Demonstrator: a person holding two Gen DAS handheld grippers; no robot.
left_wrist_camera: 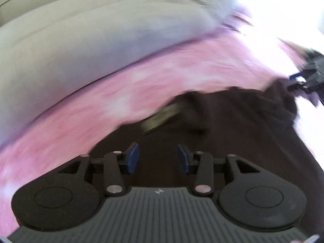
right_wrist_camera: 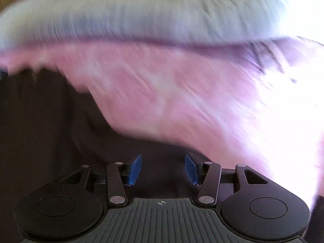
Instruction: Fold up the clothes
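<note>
Blurrily, both claws [left_wrist_camera: 158, 158] [right_wrist_camera: 163, 169] gape empty above the dark garment [left_wrist_camera: 232, 137], its direction unreadable.

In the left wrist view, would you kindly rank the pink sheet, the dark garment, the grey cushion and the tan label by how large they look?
1. Pink sheet and grey cushion: alike, so unranked.
2. Dark garment, partly hidden by the gripper.
3. Tan label, smallest.

Dark brown garment [left_wrist_camera: 232, 133] lies spread on pink bedding [left_wrist_camera: 101, 101].
</note>
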